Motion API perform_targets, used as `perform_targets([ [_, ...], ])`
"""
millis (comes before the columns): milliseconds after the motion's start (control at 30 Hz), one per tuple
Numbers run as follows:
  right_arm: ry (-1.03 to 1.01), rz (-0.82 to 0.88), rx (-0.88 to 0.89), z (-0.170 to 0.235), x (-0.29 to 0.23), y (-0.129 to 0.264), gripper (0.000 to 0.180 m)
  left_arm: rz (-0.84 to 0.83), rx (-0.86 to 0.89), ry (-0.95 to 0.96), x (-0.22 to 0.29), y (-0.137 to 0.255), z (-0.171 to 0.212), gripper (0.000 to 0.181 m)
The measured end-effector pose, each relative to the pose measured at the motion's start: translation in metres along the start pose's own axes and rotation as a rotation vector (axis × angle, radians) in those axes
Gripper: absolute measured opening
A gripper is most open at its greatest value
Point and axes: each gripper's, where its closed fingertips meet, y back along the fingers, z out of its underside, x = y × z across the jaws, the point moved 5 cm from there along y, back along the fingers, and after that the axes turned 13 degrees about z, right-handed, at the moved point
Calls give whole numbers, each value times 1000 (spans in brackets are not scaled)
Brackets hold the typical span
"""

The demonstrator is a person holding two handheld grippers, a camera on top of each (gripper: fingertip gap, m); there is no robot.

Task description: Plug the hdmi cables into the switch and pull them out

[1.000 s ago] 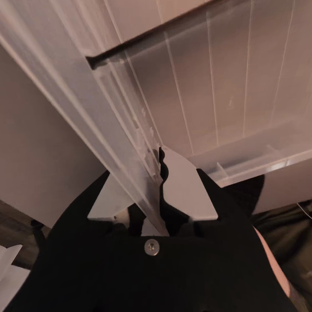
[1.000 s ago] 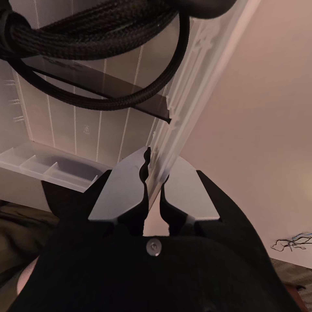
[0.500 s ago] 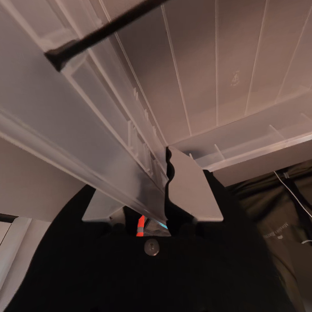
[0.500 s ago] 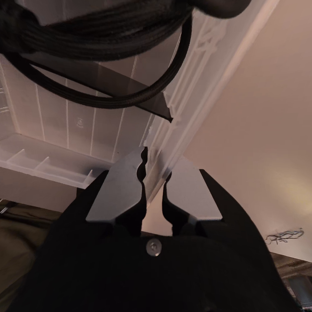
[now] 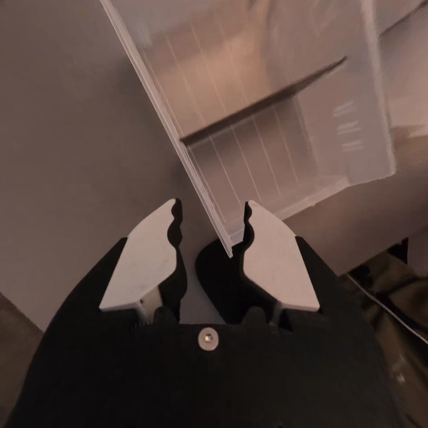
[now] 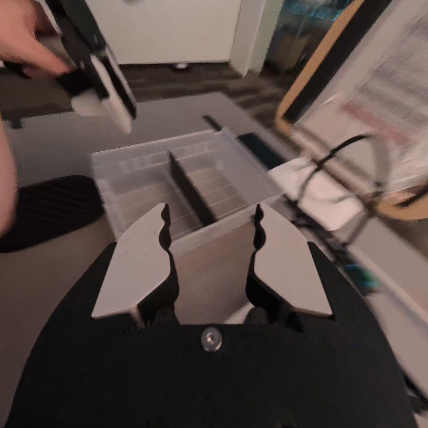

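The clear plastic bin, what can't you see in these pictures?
- Clear plastic bin, right wrist view: motion blur hides anything small inside.
- Bin's far end, left wrist view: cut off by the top edge.
- HDMI cables and switch: not clearly seen in either view.
- Black shape, left of bin: too blurred to name.

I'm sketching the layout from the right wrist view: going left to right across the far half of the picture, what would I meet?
Person's hand → left gripper → clear plastic bin with its dark divider → black cable.
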Motion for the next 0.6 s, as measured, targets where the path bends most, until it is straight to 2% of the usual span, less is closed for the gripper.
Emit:
perform_targets([
  [33, -45, -42, -92, 9, -14, -18, 78, -17, 95, -30, 4, 15, -6, 51],
  [100, -97, -60, -243, 28, -24, -52, 81, -73, 299, -96, 11, 45, -19, 56],
  [200, -270, -37, -389, 47, -10, -87, 70, -92, 532, -188, 28, 79, -28, 54],
  [333, -415, -132, -803, 79, -18, -101, 71, -74, 667, -260, 46, 99, -29, 59],
  [400, -443, -101, -912, 91, -24, -107, 66, -87, 715, -303, 52, 107, -31, 59],
  [433, -458, -86, -954, 96, -27, -111, 71, -104, 751, -328, 55, 112, -33, 59],
  [500, -562, -78, -999, 97, -32, -121, 55, -163, 870, -371, 60, 128, -35, 55],
  [567, -533, -58, -1061, 104, -39, -129, 51, -219, 1023, -401, 66, 144, -32, 50],
  [600, -520, -60, -1109, 109, -45, -131, 39, -231, 1097, -423, 69, 149, -27, 47],
])
